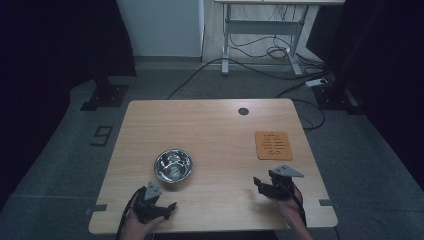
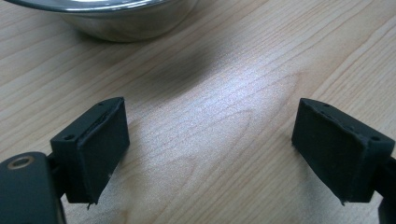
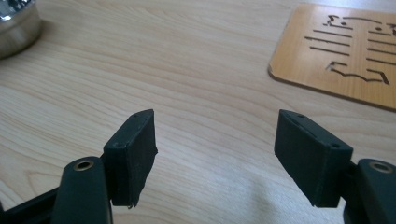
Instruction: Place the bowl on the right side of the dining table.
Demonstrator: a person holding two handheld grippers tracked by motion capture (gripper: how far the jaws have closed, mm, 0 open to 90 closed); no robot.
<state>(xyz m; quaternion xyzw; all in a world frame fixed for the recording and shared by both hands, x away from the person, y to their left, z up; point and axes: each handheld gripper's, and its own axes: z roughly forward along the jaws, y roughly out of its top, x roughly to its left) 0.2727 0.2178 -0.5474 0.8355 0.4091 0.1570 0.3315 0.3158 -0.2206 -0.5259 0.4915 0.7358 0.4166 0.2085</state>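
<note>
So from the high view, both grippers sit near the front edge of the wooden table, nothing held. The left gripper is just in front of a small steel bowl, and the right gripper is off to the other side, just short of an orange cutout mat lying flat toward the far right. Bowl and mat are well apart. Left gripper view: its jaws are spread wide with only bare wood grain between them, and the steel bowl looms at the top, close but not touching. It's shiny, rounded, thin-rimmed, and empty as far as I can tell from above. My guess is that polished curved wall is the risk here: come at the side and the bowl will likely skate away or tip; pinching the rim, one pad inside and one outside, looks safer. Right gripper view: jaws are apart too, nothing between them, the orange cutout mat up ahead on the right with slots and little shapes cut through it, and a sliver of the steel bowl in the top left corner. That mat sits flush on the table, so I'd expect a pad to just shove it along instead of getting under its edge.
</note>
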